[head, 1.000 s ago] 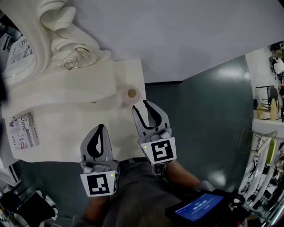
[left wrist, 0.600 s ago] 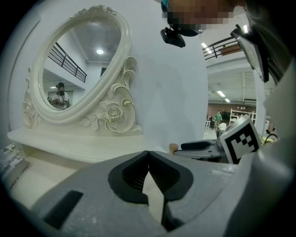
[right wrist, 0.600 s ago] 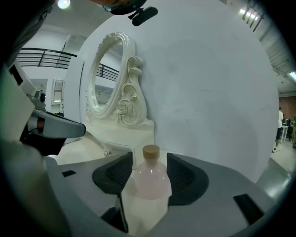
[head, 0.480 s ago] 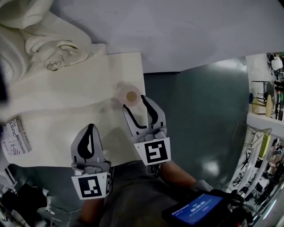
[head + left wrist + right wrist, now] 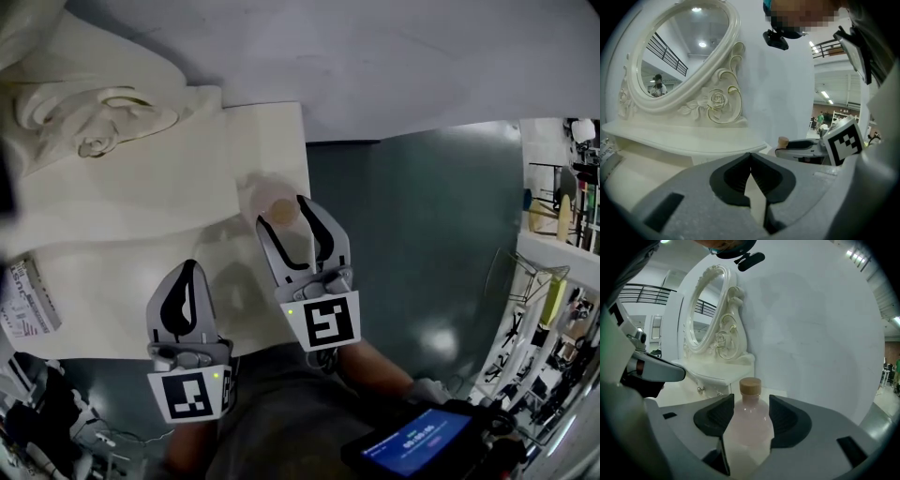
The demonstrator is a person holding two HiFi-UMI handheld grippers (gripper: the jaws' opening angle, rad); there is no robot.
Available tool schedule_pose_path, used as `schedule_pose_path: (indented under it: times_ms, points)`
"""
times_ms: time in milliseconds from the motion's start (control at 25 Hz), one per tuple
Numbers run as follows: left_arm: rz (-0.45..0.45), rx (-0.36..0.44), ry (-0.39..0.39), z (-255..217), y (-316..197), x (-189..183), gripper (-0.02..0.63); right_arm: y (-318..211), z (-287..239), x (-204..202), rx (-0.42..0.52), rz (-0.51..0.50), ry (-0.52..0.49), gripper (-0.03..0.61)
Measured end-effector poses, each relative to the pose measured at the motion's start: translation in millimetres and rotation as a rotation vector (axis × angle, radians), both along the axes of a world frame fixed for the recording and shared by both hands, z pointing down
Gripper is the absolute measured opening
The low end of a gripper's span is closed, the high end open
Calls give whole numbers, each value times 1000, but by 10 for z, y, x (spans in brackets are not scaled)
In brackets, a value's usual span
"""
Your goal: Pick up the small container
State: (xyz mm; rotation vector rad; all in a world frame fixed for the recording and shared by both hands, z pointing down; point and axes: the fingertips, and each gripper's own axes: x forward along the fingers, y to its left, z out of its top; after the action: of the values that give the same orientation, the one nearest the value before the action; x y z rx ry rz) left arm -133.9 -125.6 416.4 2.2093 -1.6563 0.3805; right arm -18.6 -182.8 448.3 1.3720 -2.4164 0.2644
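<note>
Pale grey wall (image 5: 394, 56) behind, dark teal floor (image 5: 422, 234) to the right. The cream-white dressing tabletop (image 5: 141, 234) carries an oval mirror in a carved cream frame (image 5: 679, 56) at its back.

Right hand-held gripper (image 5: 282, 214): jaws have just been opening and stand wide apart, one on each side of the small container. No squeeze is visible yet.
Left hand-held gripper (image 5: 750, 157): jaws closed tip to tip, empty, idle over the tabletop's near part.

Small container: a pale pink translucent bottle (image 5: 749, 425) with a rounded body. It stands upright near the tabletop's right edge and sits deep in the right gripper's mouth.
Contents: the body is uniformly cloudy pink. Whether that is a fill or tinted plastic cannot be told, and no fill line shows.
Tan round cap (image 5: 750, 386): seated on the neck, above the jaw tips.

Step in hand, as judged: closing on the bottle.
- Keep the pads level on the widest part of the body, below the shoulder.
- Close slowly and evenly so neither jaw nudges the bottle toward the edge.
- A rounded, smooth wall may slip upward out of the pads, so grip firmly before lifting straight up.
</note>
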Motion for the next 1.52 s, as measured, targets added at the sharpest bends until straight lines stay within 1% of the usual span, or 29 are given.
schedule_pose_path:
  times_ms: [320, 440, 600, 760, 800, 840, 920, 1120, 1240, 1400, 1520]
  points:
    - [0, -21, 8, 75, -16, -43, 14, -41, 22, -45, -3, -4, 3, 216]
    - [-16, -12, 3, 72, -45, -109, 14, -58, 18, -53, -2, -6, -1, 216]
    - [-23, -27, 14, 131, -36, -156, 14, -70, 15, -58, 1, -5, -3, 215]
    - [-15, 8, 24, 124, -32, -142, 14, -84, -8, -71, 13, -12, 1, 215]
    - [-15, -1, 20, 126, -31, -139, 15, -88, -21, -76, 20, -14, 3, 214]
    - [-14, -16, 15, 129, -34, -137, 15, -90, -31, -79, 24, -14, 5, 199]
    - [-9, -33, 11, 137, -38, -128, 15, -91, -35, -82, 23, -13, 7, 190]
    - [-11, -27, 7, 125, -58, -133, 14, -98, -48, -86, 26, -8, 1, 181]
    - [-17, -5, 15, 128, -39, -135, 14, -100, -61, -83, 26, -5, -8, 161]
    - [-14, -31, 8, 121, -54, -125, 15, -97, -60, -81, 23, -9, -7, 158]
    - [-19, -17, 5, 105, -52, -130, 15, -104, -66, -77, 21, -2, -18, 148]
